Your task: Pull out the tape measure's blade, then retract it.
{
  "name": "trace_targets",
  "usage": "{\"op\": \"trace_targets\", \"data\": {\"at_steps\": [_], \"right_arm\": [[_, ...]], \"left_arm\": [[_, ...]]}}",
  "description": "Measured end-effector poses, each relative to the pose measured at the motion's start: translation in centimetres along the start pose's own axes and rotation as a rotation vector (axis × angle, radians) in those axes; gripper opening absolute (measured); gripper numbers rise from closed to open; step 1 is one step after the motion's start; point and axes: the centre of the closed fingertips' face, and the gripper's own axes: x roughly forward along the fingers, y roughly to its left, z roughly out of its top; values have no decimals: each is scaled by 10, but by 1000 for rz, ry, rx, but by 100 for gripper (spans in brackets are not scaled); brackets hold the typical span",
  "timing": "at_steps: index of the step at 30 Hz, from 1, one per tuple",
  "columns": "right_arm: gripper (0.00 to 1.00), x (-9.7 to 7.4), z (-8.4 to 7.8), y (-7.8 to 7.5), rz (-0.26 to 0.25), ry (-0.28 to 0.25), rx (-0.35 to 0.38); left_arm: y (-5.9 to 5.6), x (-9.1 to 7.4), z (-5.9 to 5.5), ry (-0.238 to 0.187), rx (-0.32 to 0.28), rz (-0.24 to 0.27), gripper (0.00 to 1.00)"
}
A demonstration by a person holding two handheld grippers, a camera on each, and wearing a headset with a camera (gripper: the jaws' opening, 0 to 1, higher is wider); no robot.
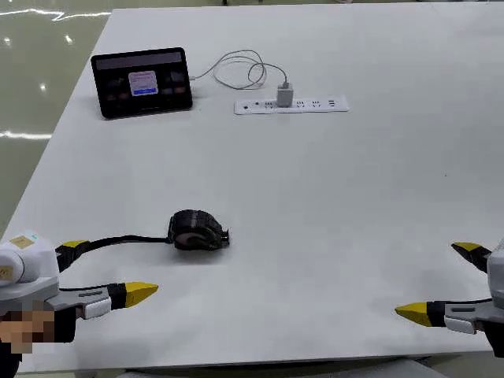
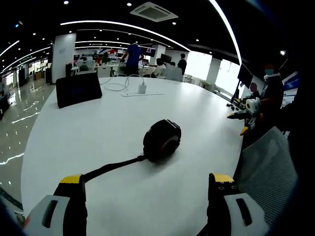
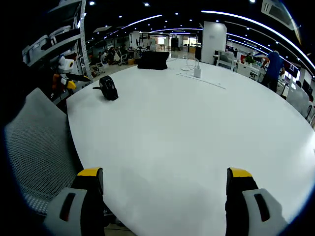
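Observation:
A black tape measure [image 1: 197, 231] lies on the white table [image 1: 315, 205], its black strap trailing left toward my left gripper [image 1: 110, 269]. That gripper is open at the near left edge, yellow tips apart, nothing between them. In the left gripper view the tape measure [image 2: 162, 139] sits ahead between the jaws, and the strap [image 2: 110, 167] runs back to the left jaw. My right gripper [image 1: 441, 279] is open at the near right edge, far from the tape measure [image 3: 108, 88], which appears small at the far left in the right gripper view. No blade is out.
A dark tablet [image 1: 142, 82] stands at the back left. A white power strip [image 1: 291, 105] with a charger and coiled white cable [image 1: 240, 71] lies at the back centre. A grey mesh chair [image 3: 39, 162] stands by the near table edge. People stand in the background.

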Motion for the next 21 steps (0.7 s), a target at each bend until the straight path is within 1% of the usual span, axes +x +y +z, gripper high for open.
{"op": "trace_targets", "data": {"at_steps": [3,7,8,10,14,21], "right_arm": [[100,-2,-2,0,-1,4,-1],[100,-2,-3,-1,-3,9,-2],[100,-3,-2,-2,-5,9,-3],[100,-3,0,-2,-7,5,-5],[100,-4,0,-2,-4,7,-8],[100,-4,-1,-4,-7,10,-6]], "left_arm": [[1,0,0,3,-3,1,100],[0,0,0,7,-20,-8,100],[-1,1,0,9,-12,-14,100],[1,2,-2,16,-10,-8,100],[3,1,-2,13,-11,-5,100],[5,0,-2,19,-2,-9,100]]}}
